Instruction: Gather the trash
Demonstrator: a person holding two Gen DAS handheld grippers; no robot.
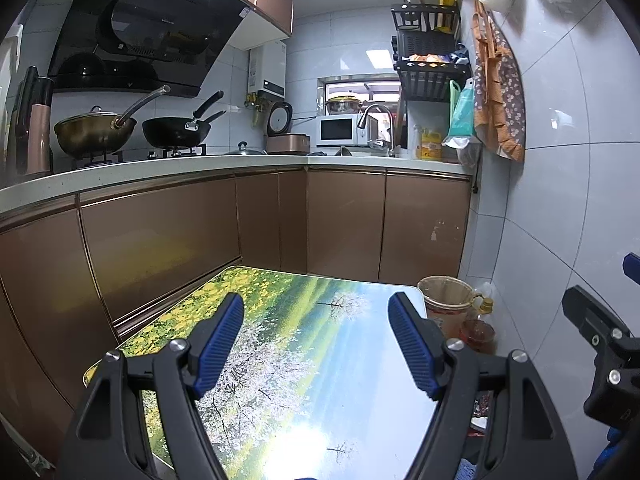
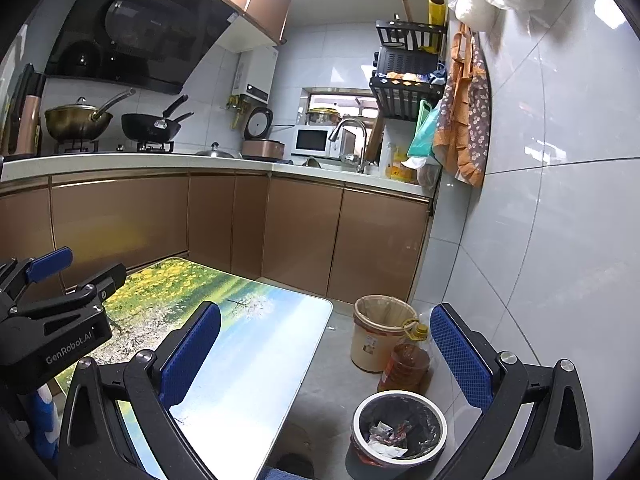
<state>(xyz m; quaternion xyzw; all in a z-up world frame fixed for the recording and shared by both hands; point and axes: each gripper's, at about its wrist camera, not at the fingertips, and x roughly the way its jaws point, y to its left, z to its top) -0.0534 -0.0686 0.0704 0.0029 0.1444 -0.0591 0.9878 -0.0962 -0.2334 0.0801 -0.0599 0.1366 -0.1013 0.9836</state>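
Hovering over the landscape-printed table [image 1: 280,360], the left gripper [image 1: 316,344] has its jaws spread, nothing between them. Right gripper [image 2: 326,354] likewise spread and empty. Crumpled paper and wrapper trash [image 2: 390,438] lies inside the black-lined bin [image 2: 400,400] on the floor, beside an oil bottle [image 2: 408,364].

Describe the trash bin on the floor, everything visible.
The trash bin is a small round bin with a white rim and reddish outer wall, lined with a dark bag. It stands upright and open on the grey tiled floor, right of the table and just in front of the oil bottle. Crumpled white paper and reddish wrappers lie inside. Neither gripper touches it. In the left wrist view it is mostly hidden.
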